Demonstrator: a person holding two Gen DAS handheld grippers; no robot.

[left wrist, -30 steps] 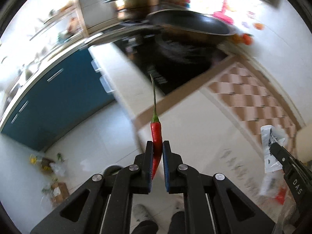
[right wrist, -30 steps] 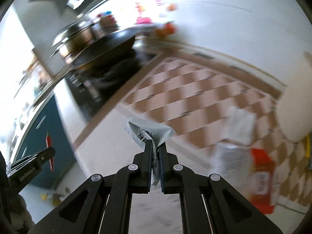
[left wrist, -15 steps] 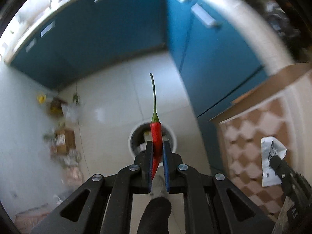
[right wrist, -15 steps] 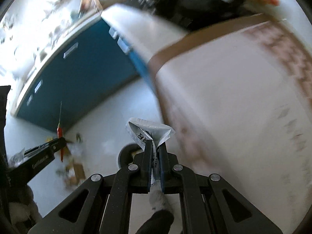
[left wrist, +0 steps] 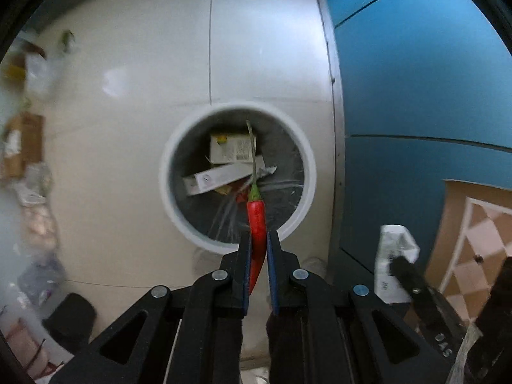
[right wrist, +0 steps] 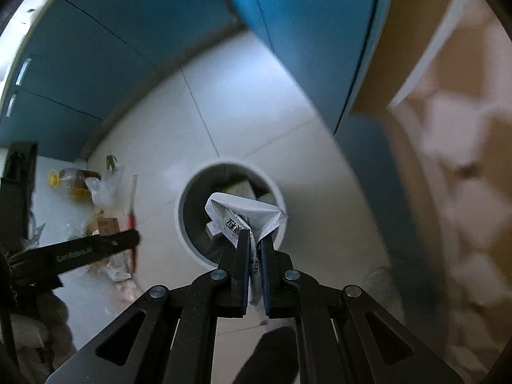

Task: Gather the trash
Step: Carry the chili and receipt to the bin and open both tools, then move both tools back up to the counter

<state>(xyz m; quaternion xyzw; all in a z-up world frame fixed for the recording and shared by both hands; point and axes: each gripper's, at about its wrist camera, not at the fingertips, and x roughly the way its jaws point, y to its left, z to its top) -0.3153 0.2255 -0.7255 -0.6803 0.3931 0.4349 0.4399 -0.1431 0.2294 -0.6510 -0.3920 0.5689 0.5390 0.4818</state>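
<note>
Trash is in both grippers, poised above the bin. Nearest in the left wrist view, the left gripper (left wrist: 258, 243) is clamped on a red chili (left wrist: 257, 224), its pads pinching the red body. The chili's long axis runs straight out along the fingers, away from the camera, with the green cap and thin stem leading toward the bin mouth and the red tip hidden back between the jaws. In the right wrist view the right gripper (right wrist: 254, 240) is pinched tight on a crumpled white wrapper (right wrist: 246, 212), whose folded bulk fans out beyond the fingertips.

Beyond both sits the round white bin (left wrist: 179, 224) on the pale tiled floor (left wrist: 128, 166), already holding a carton and paper scraps. Blue cabinets (left wrist: 416, 80) stand to its right; loose litter lies far left along the wall.

My judgement: the step in hand is the drop. Each piece should hang well inside the rim before the jaws part, since the wrapper overlaps the bin's near-right edge in the right view and may drift. Releasing the chili stem-down should let it fall cleanly.
</note>
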